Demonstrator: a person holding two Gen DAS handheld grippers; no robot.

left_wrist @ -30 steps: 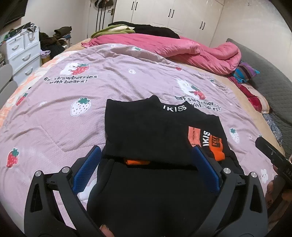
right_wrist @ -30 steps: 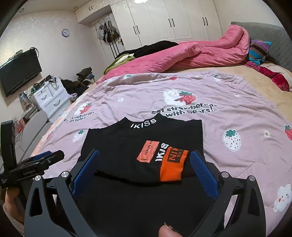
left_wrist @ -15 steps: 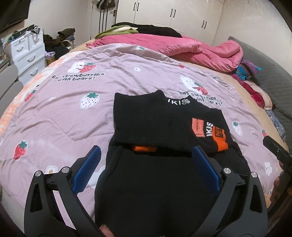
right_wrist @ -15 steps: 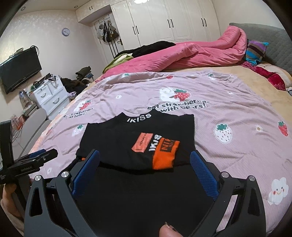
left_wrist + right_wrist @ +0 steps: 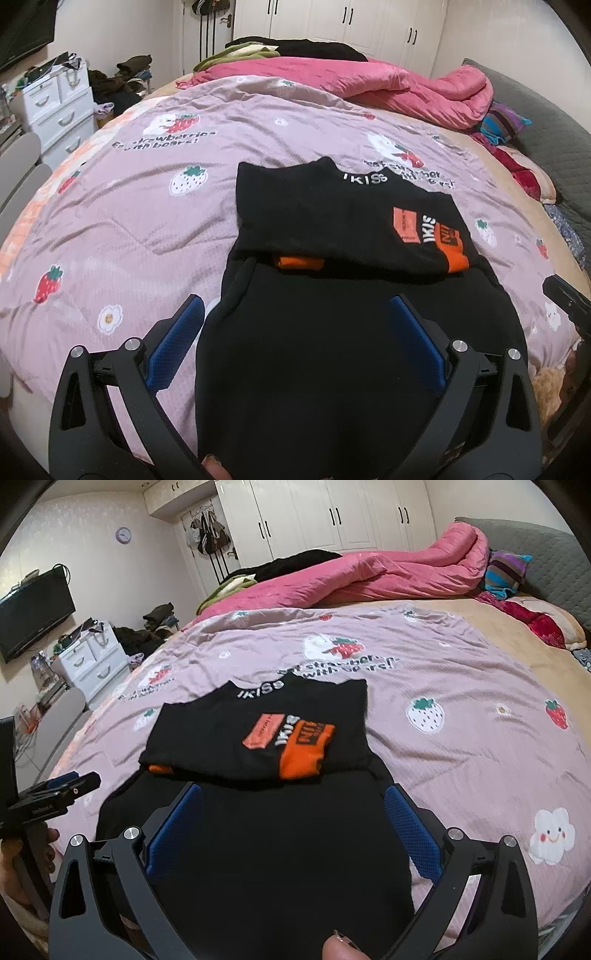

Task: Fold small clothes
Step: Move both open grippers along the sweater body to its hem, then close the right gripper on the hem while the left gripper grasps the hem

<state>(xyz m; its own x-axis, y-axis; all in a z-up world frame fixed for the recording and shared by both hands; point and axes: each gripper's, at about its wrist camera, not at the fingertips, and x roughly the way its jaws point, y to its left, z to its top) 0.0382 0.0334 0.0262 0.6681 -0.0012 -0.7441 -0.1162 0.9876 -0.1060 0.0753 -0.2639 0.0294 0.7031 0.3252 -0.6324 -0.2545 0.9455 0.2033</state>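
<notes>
A black top (image 5: 325, 229) with white "IKISS" lettering and orange patches lies on the pink strawberry quilt (image 5: 129, 229). Its upper part is folded over; the plain black lower part (image 5: 317, 354) spreads toward the near bed edge. It also shows in the right wrist view (image 5: 258, 738). My left gripper (image 5: 297, 314) is open and empty above the lower part, near the bed's front edge. My right gripper (image 5: 293, 803) is open and empty above the same part. Each gripper shows at the other view's edge: the right one (image 5: 565, 299), the left one (image 5: 55, 794).
A bunched pink duvet (image 5: 388, 88) lies across the far side of the bed, with dark and green clothes behind it. Striped and red cloth (image 5: 506, 125) lies by the grey headboard at right. A white drawer unit (image 5: 59, 107) stands left of the bed.
Both grippers have drawn back toward the near edge of the bed and away from the folded top. Both stay open. The top has not moved.
</notes>
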